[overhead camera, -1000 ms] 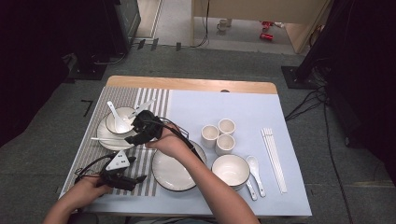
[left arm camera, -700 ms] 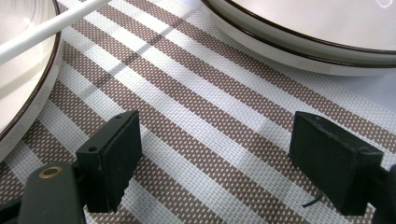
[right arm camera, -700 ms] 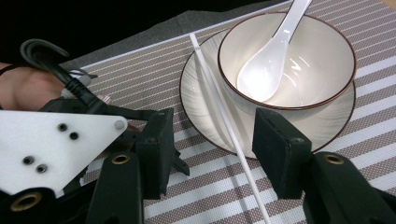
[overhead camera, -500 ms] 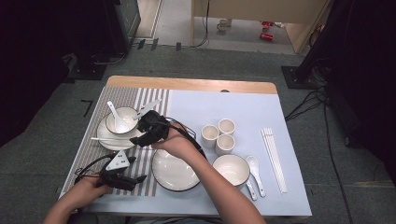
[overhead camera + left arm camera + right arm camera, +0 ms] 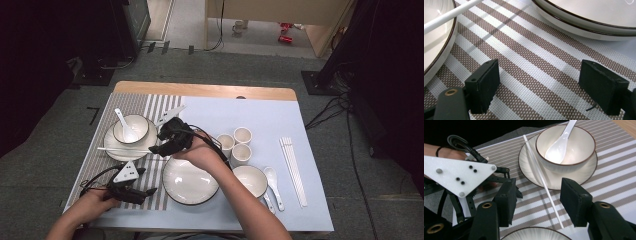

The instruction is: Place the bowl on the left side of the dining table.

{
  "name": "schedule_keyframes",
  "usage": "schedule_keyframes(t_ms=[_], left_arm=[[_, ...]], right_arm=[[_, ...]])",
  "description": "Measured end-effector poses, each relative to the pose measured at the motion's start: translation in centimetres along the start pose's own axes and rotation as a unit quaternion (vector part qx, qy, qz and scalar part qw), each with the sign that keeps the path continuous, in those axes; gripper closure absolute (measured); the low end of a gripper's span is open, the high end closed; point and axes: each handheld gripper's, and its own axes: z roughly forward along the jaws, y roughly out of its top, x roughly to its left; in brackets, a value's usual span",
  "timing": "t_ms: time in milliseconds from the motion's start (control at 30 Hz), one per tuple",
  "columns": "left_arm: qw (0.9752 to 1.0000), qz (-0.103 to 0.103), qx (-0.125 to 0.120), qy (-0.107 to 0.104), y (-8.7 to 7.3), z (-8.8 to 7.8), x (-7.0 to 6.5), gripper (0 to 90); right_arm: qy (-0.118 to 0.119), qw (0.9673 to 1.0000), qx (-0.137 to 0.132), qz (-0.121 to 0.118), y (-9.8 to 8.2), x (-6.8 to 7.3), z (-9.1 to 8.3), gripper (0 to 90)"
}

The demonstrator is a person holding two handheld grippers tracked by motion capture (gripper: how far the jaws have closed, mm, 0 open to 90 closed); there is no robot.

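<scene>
right claw point(image 5: 159, 145) hovers above striped placemat point(image 5: 150, 107).

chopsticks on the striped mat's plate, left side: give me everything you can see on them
The chopsticks are a white, glossy pair, plastic by the look, lying side by side and close together. They rest across the rim of the plate that carries the bowl with its spoon, beside the bowl, not in it. One end overhangs onto the striped mat. The right gripper hovers above them, jaws apart, nothing between them.
</scene>
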Motion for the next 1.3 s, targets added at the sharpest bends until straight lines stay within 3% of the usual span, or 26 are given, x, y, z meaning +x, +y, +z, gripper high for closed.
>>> schedule_keyframes(t_ms=[867, 1300], left_arm=[[1.0, -0.004, -0.002, -0.001, 0.0, 0.0, 0.0, 17.1], [1.0, -0.002, 0.0, -0.001, 0.0, 0.0, 0.0, 17.1]], right_arm=[[-0.022, 0.9997, -0.009, 0.006, -2.8, -1.7, -4.7, 46.9], [-0.038, 0.9991, -0.011, 0.014, -4.6, -2.8, -6.2, 43.5]])
